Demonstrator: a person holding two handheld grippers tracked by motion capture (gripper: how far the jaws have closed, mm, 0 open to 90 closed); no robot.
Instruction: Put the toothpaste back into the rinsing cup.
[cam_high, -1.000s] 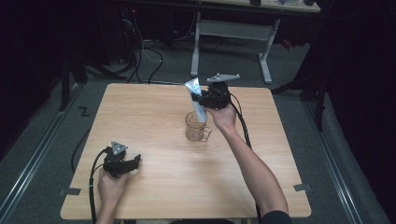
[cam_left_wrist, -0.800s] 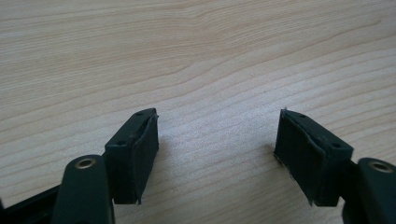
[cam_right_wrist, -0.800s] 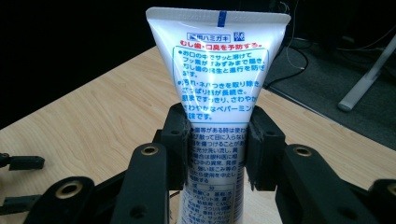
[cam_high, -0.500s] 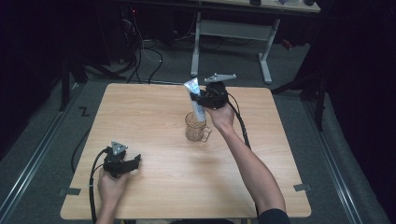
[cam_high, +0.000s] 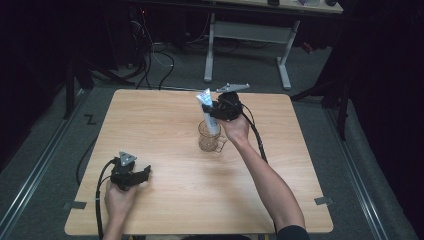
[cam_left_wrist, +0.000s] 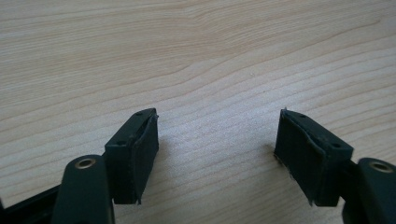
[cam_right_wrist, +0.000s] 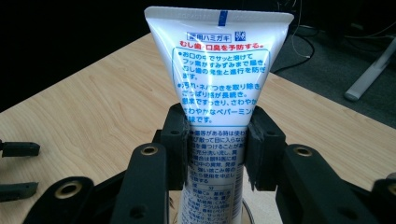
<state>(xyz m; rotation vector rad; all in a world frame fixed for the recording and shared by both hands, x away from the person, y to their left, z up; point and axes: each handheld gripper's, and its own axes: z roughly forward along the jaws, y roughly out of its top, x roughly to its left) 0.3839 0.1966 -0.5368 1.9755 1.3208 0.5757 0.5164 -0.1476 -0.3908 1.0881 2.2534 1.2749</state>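
Nothing has shifted noticeably: the right tool (cam_high: 215, 111) still clamps the toothpaste tube (cam_right_wrist: 217, 93) upright, its lower end in the glass mug (cam_high: 210, 139) directly beneath, so release seems due, while the left tool (cam_left_wrist: 217, 154) rests wide open.

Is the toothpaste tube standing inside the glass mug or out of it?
Inside. The toothpaste tube has its lower end in the glass mug, tilted slightly, with the right gripper fingers shut on its middle.
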